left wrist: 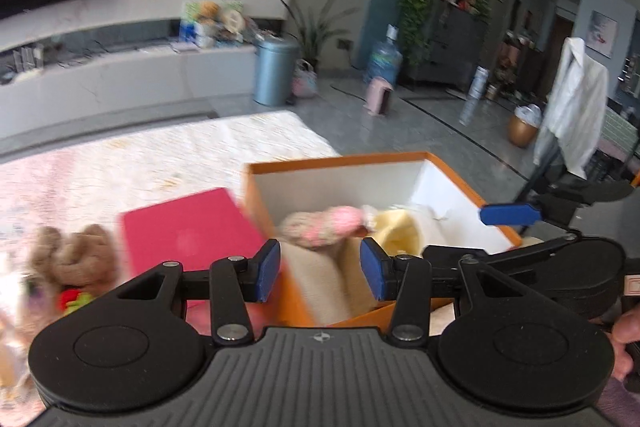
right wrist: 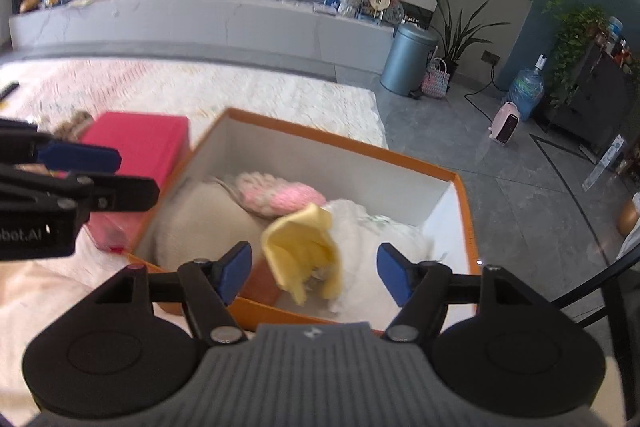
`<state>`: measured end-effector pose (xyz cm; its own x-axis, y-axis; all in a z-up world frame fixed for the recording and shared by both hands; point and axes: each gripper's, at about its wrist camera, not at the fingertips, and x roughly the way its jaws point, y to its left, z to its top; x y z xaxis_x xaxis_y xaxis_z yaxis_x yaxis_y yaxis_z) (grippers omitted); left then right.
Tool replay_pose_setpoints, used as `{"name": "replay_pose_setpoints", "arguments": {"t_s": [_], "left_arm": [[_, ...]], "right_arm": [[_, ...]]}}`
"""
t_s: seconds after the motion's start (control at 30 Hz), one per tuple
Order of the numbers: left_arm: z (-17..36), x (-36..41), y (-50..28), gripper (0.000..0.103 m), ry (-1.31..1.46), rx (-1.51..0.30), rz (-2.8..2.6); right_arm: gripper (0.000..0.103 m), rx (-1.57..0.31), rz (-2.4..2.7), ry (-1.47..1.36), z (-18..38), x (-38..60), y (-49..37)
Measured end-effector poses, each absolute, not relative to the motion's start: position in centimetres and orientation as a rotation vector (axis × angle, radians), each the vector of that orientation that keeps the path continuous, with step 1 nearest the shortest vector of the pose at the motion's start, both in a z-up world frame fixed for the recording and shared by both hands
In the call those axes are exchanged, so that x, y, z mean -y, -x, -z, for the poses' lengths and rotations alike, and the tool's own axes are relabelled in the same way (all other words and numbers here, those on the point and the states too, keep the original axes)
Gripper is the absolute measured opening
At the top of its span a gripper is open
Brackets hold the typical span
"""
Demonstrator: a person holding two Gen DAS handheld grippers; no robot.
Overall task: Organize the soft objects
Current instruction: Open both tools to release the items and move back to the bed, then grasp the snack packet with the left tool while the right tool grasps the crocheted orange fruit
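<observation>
An orange box [right wrist: 466, 211] with white inside walls holds soft things: a beige cloth [right wrist: 200, 219], a pink knitted piece [right wrist: 280, 195], a yellow cloth [right wrist: 308, 251] and a white fluffy item [right wrist: 372, 239]. My right gripper [right wrist: 314, 273] is open over the box's near edge, with the yellow cloth between its fingers, not pinched. My left gripper [left wrist: 320, 269] is open over the box's [left wrist: 340, 161] near left corner, above the beige cloth [left wrist: 320, 279]. The pink knitted piece [left wrist: 332, 223] and yellow cloth [left wrist: 400, 231] lie beyond it. A brown plush toy [left wrist: 76, 255] lies outside, to the left.
A red box [left wrist: 188, 231] stands against the orange box's left side on a pale patterned cover [left wrist: 160, 155]. The left gripper shows at the left of the right wrist view [right wrist: 80, 157]. Beyond are grey floor, a blue bin [right wrist: 408, 59] and a long low cabinet [right wrist: 200, 23].
</observation>
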<state>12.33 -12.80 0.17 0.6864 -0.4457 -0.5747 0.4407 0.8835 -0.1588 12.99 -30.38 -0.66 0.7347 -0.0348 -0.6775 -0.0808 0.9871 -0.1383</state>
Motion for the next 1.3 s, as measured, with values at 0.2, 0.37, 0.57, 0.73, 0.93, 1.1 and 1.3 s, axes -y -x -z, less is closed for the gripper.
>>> {"name": "replay_pose_setpoints", "arguments": {"t_s": [0.2,0.37,0.57,0.73,0.93,1.1,1.3], "left_arm": [[-0.5,7.9,-10.3,0.053,0.002,-0.560,0.354],[-0.3,4.2,-8.9,0.048,0.006,-0.531,0.256],[0.3,0.6,-7.3,0.048,0.005,-0.541,0.162],[1.3,-2.5,-6.0,0.042,-0.012,-0.523,0.058],[2.1,-6.5,-5.2,0.042,0.021,-0.490,-0.051],[3.0,-8.5,-6.2,0.043,0.074,-0.590,-0.041],[5.0,-9.6,-6.6,0.043,0.084,-0.678,-0.015]], "right_arm": [[0.069,-0.691,-0.034,0.032,0.8,25.9,-11.5],[0.069,-0.647,-0.048,-0.012,0.9,21.6,-10.5],[0.069,-0.620,-0.104,-0.022,1.8,16.4,-9.6],[0.069,-0.624,-0.168,-0.018,3.0,12.4,-9.2],[0.069,-0.655,-0.227,0.008,4.3,8.7,-9.9],[0.069,-0.666,-0.258,0.039,5.3,6.7,-10.8],[0.068,-0.669,-0.279,0.104,6.6,4.8,-11.8]]}}
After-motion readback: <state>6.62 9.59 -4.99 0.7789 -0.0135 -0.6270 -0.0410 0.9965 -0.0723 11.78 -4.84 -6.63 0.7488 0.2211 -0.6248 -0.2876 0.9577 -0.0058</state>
